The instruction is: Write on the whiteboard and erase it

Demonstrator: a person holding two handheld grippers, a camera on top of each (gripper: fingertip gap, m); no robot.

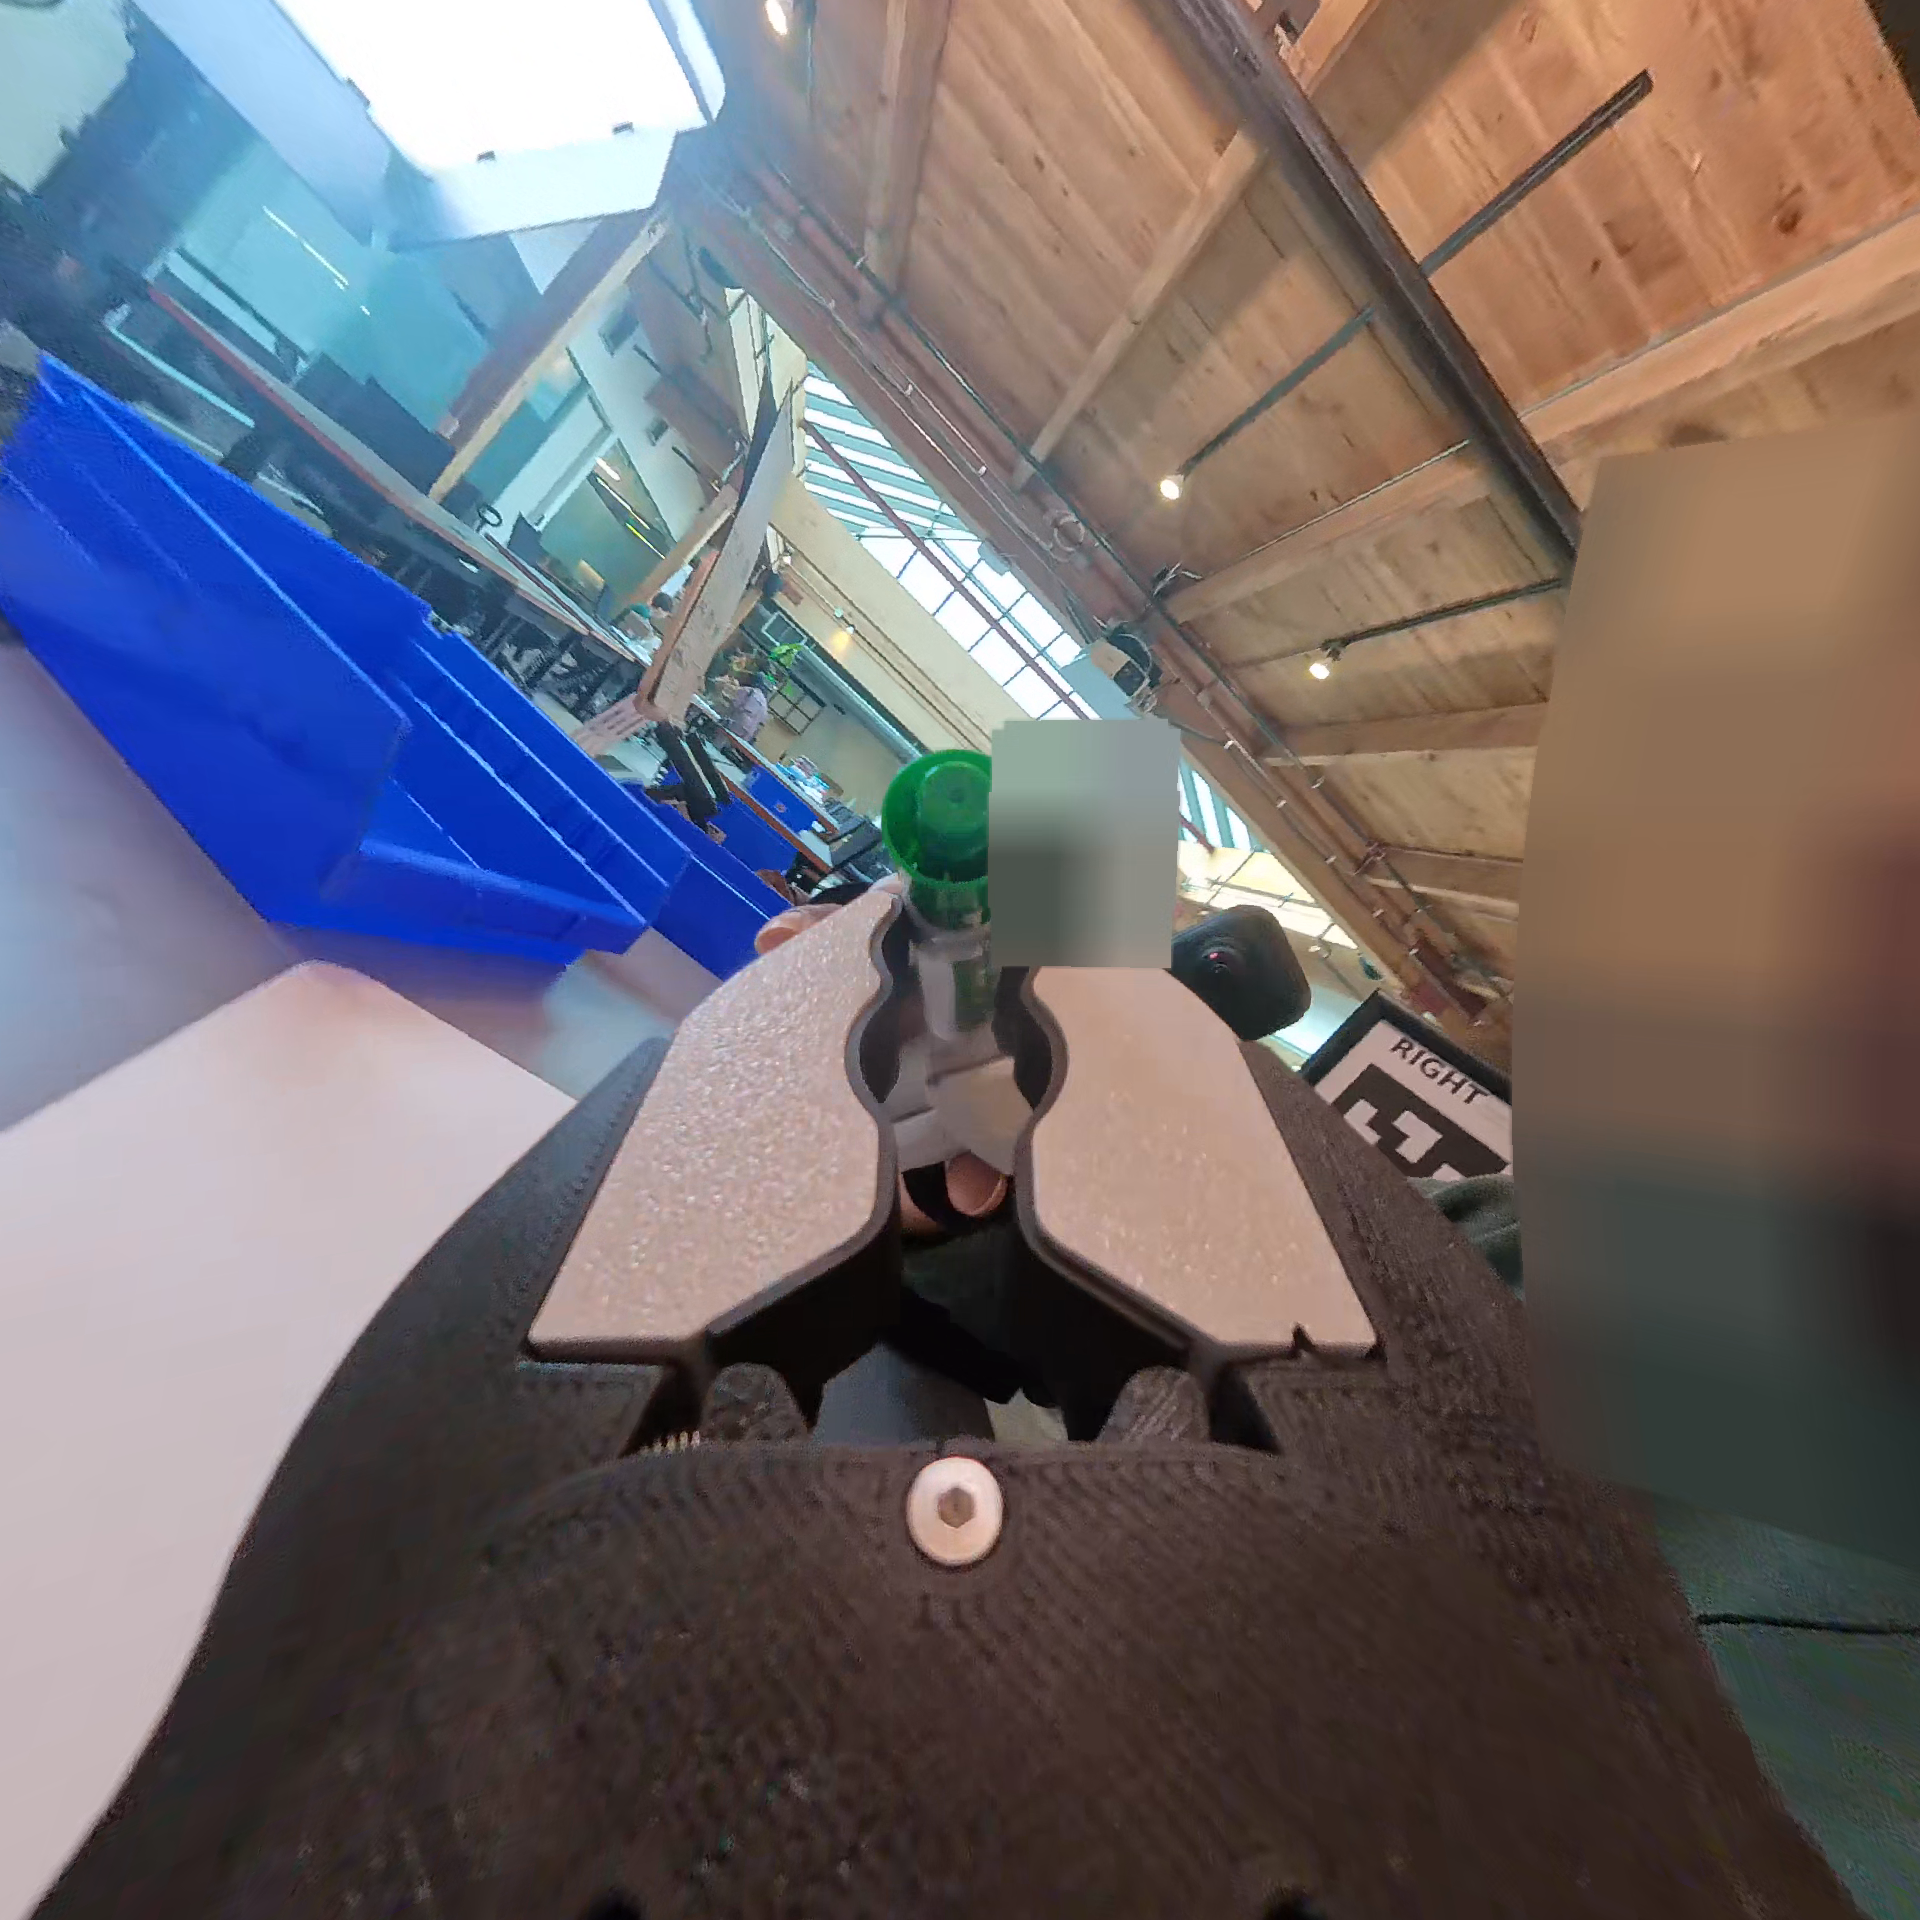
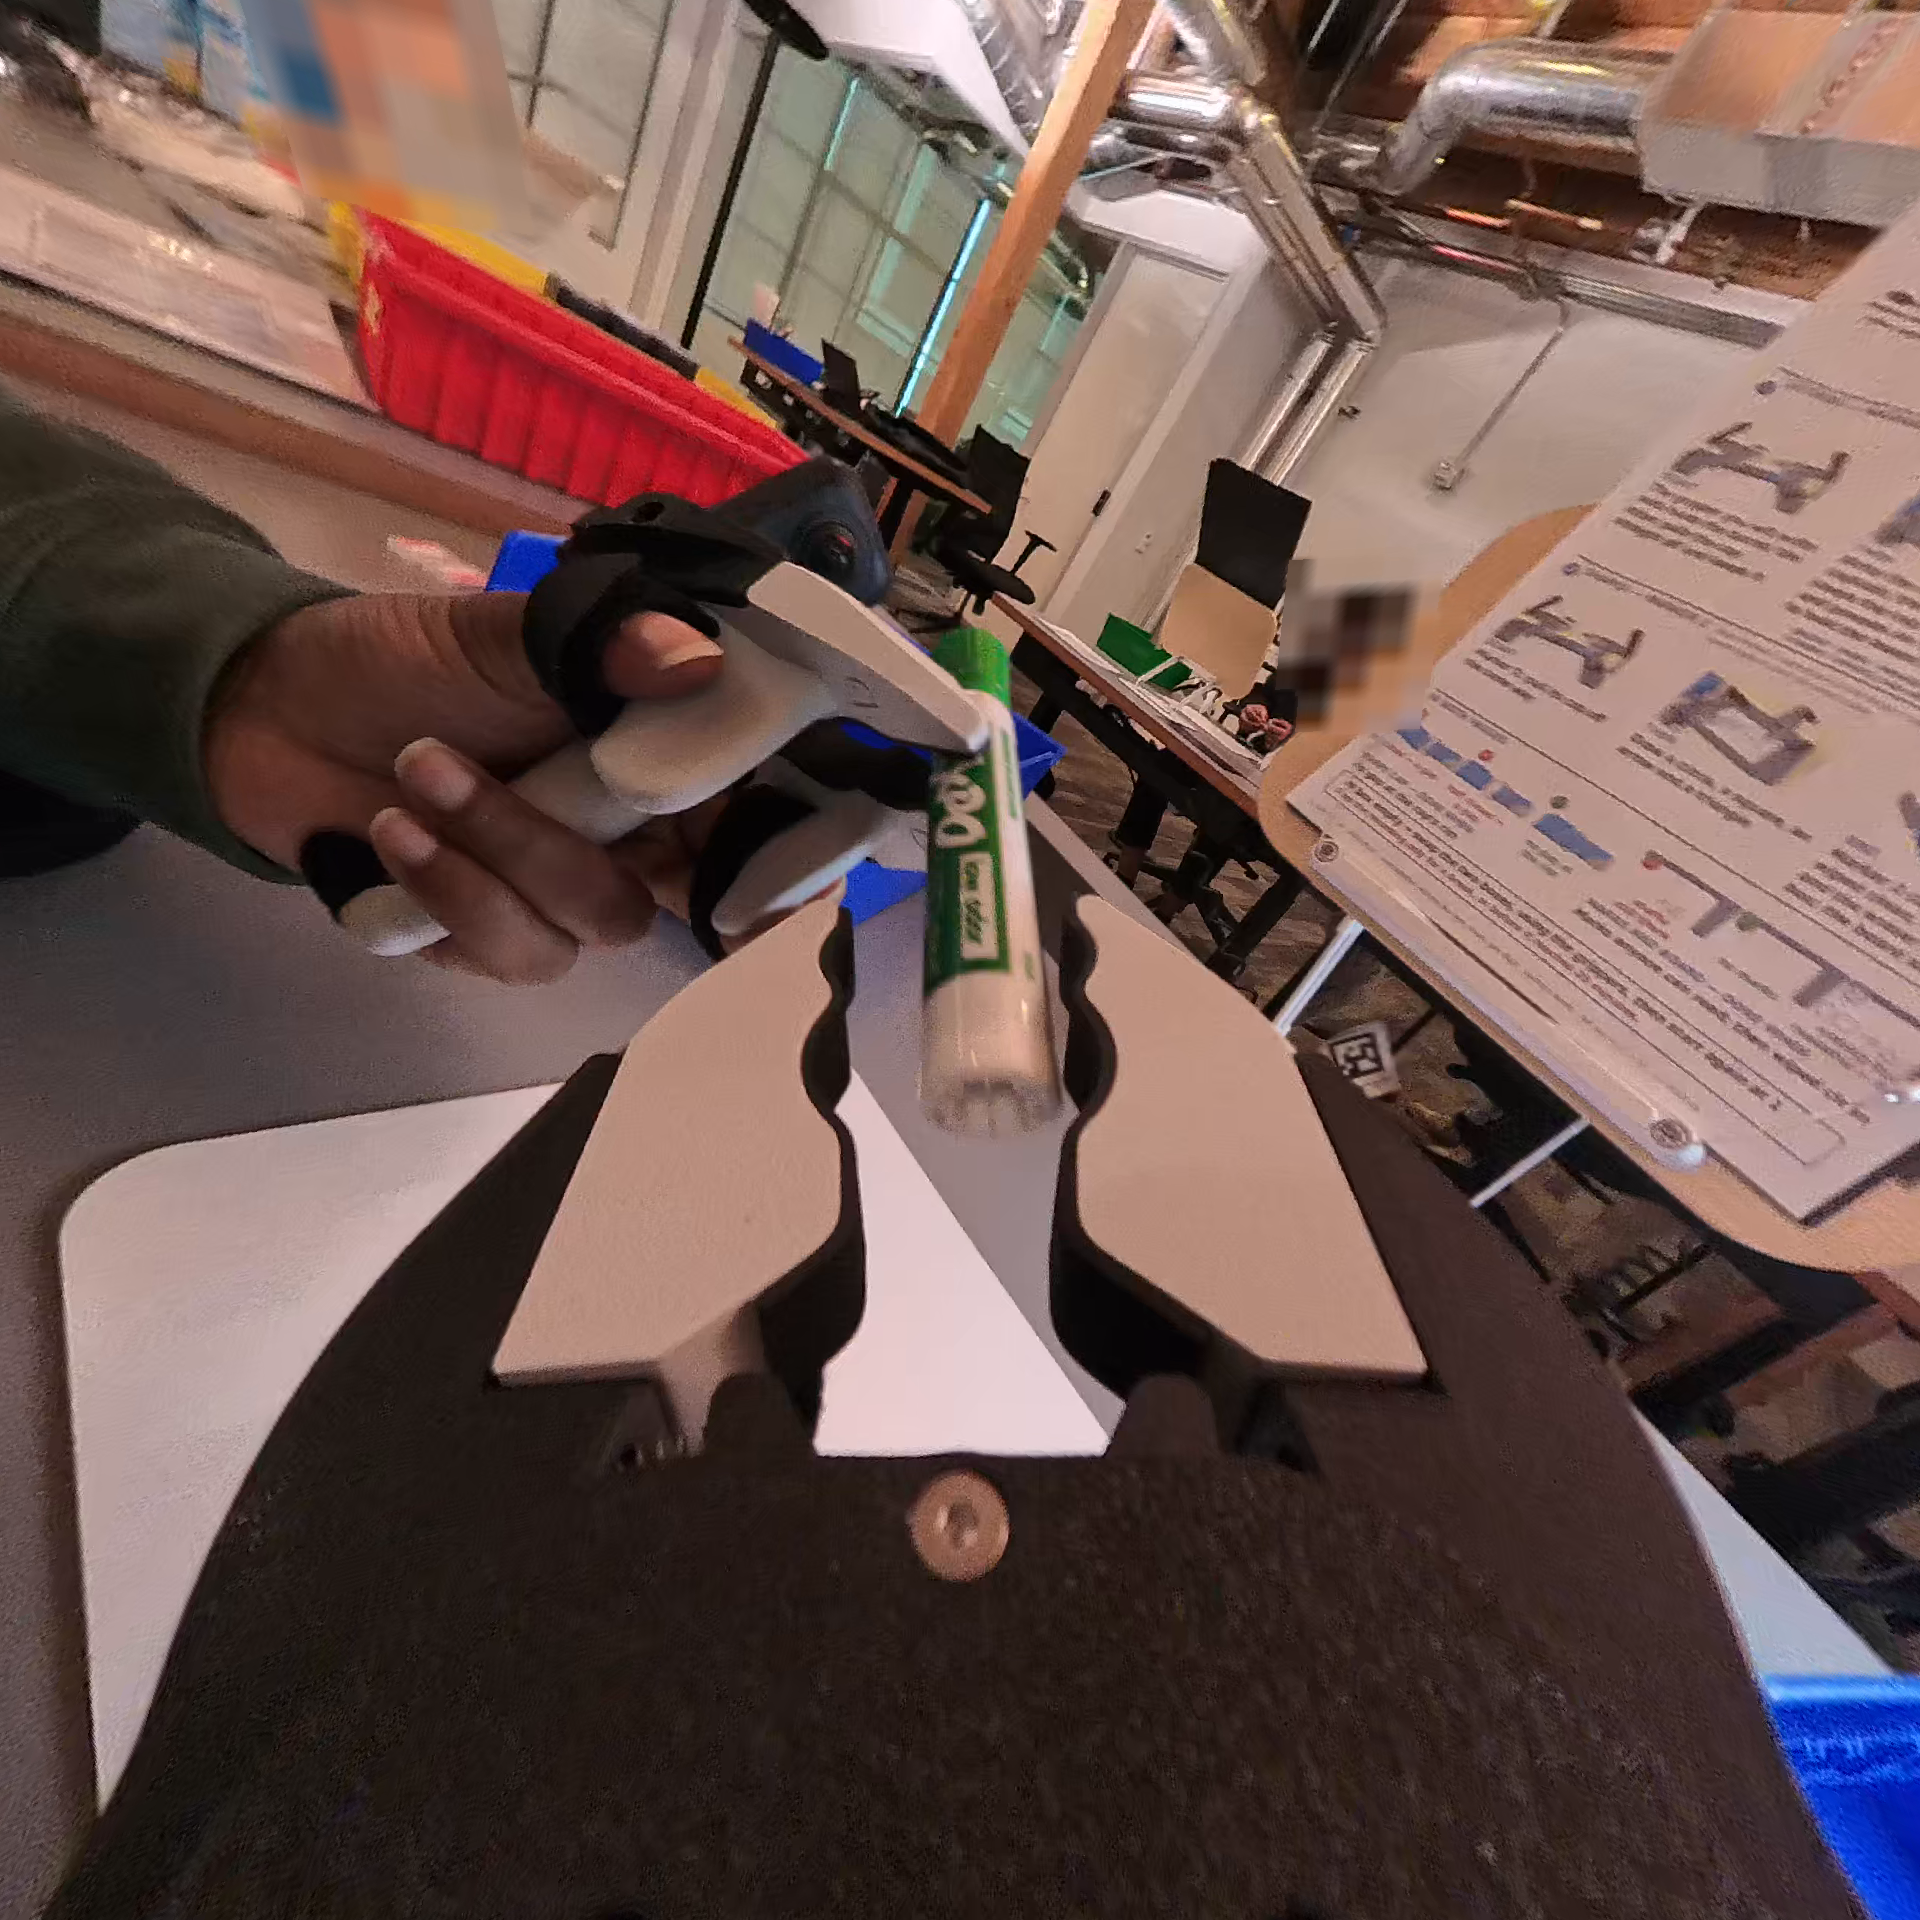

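A green-and-white marker (image 2: 977,914) hangs tilted above the white whiteboard (image 2: 260,1299) lying on the grey table. My left gripper (image 1: 951,956) is shut on the marker (image 1: 940,821) just below its green cap. In the right wrist view, the left gripper (image 2: 940,748) is held by a hand and clamps the marker's upper part. My right gripper (image 2: 961,935) is open, and the marker's white lower end sits between its fingers, close to the right finger (image 2: 1195,1143). The whiteboard (image 1: 208,1247) also shows at the lower left of the left wrist view.
Blue bins (image 1: 260,675) stand on the table beyond the whiteboard. A red bin (image 2: 540,384) stands farther back. An instruction sheet on a tilted board (image 2: 1662,727) is at the right. A blue bin corner (image 2: 1849,1787) is at the lower right. The person's hand (image 2: 416,748) is at the left. My two grippers' fingertips are within a few centimetres of each other.
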